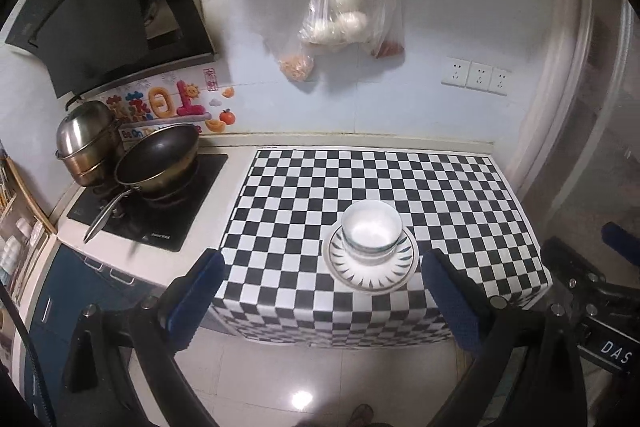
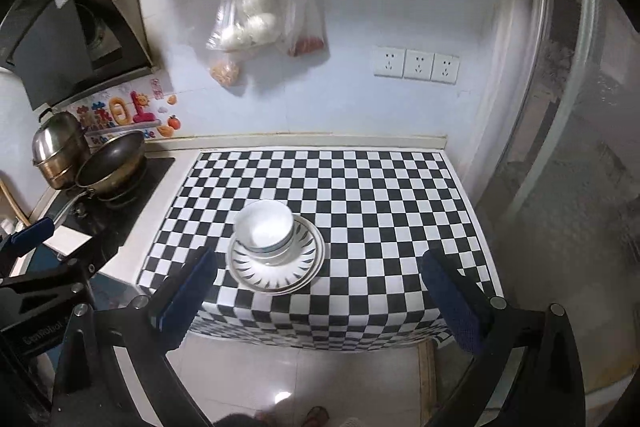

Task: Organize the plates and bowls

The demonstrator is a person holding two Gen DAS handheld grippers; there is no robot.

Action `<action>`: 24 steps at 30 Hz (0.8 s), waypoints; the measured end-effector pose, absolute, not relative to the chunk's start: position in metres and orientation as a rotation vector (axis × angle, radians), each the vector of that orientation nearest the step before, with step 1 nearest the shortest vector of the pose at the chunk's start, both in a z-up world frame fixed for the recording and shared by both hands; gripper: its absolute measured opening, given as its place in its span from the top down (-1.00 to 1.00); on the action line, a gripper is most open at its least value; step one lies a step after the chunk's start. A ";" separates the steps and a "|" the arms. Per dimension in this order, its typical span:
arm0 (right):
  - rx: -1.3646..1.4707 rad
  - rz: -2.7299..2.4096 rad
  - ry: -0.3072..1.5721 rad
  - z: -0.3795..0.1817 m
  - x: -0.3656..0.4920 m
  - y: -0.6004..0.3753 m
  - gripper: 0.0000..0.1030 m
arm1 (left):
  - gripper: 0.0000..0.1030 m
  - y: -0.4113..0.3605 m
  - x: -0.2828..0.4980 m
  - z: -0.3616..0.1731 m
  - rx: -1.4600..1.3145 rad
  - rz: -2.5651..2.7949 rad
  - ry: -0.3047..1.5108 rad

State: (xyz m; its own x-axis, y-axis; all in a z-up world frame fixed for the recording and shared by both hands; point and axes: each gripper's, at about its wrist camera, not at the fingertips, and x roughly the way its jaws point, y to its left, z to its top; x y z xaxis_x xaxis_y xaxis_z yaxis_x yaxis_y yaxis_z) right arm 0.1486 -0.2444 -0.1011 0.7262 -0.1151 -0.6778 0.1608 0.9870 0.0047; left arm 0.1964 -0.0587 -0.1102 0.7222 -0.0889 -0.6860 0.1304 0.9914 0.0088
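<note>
The tabletop (image 1: 360,179) in front of me is covered by a black-and-white checked cloth that hangs over its near edge, and it runs back to the pale wall. To its left sits a black hob (image 1: 160,203) carrying a dark wok (image 1: 158,157) and, behind that, a lidded steel pot (image 1: 86,137). Clear plastic bags (image 1: 340,15) of food hang from a rail on the wall at the far side, with three white sockets (image 1: 476,75) to their right.

Near the front edge of the tabletop lie the plates (image 2: 276,259), at least two stacked, white with dark leaf marks round the rim. A white bowl (image 2: 264,225) stands upright on the top plate, set toward its far left side and touching it.

My left gripper (image 1: 320,291) hangs spread wide with nothing in it, short of the tabletop's near edge; the stack lies beyond and between its blue pads. My right gripper (image 2: 320,291) is likewise wide apart and empty, short of the near edge, with the plates just past its left finger.
</note>
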 end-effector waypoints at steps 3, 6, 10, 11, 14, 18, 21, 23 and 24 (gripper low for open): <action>0.057 -0.167 0.719 -0.091 0.122 -0.227 -1.00 | -0.96 -0.044 0.176 -0.103 0.057 -0.126 0.736; 0.061 -0.188 0.703 -0.083 0.099 -0.210 -1.00 | -0.96 -0.023 0.155 -0.096 0.057 -0.148 0.723; 0.067 -0.239 0.679 -0.072 0.061 -0.184 -1.00 | -0.96 -0.004 0.129 -0.089 0.079 -0.172 0.700; 0.074 -0.250 0.674 -0.071 0.052 -0.178 -1.00 | -0.96 0.000 0.124 -0.087 0.086 -0.174 0.694; 0.092 -0.266 0.670 -0.064 0.028 -0.165 -1.00 | -0.96 0.012 0.106 -0.082 0.095 -0.187 0.689; 0.078 -0.293 0.654 -0.058 0.001 -0.151 -1.00 | -0.96 0.024 0.085 -0.074 0.086 -0.191 0.662; 0.077 -0.311 0.638 -0.053 -0.013 -0.147 -1.00 | -0.96 0.029 0.075 -0.072 0.079 -0.193 0.652; 0.080 -0.321 0.633 -0.052 -0.021 -0.145 -1.00 | -0.96 0.030 0.069 -0.071 0.083 -0.193 0.649; 0.080 -0.325 0.633 -0.051 -0.025 -0.143 -1.00 | -0.96 0.030 0.066 -0.070 0.086 -0.195 0.647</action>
State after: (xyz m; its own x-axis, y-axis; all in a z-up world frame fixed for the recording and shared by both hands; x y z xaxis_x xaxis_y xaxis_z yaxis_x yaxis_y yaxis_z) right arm -0.0253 -0.1432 -0.0515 0.7575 -0.2740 -0.5926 0.3226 0.9462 -0.0251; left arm 0.0665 0.0304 -0.0701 0.7804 -0.1537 -0.6061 0.2073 0.9781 0.0188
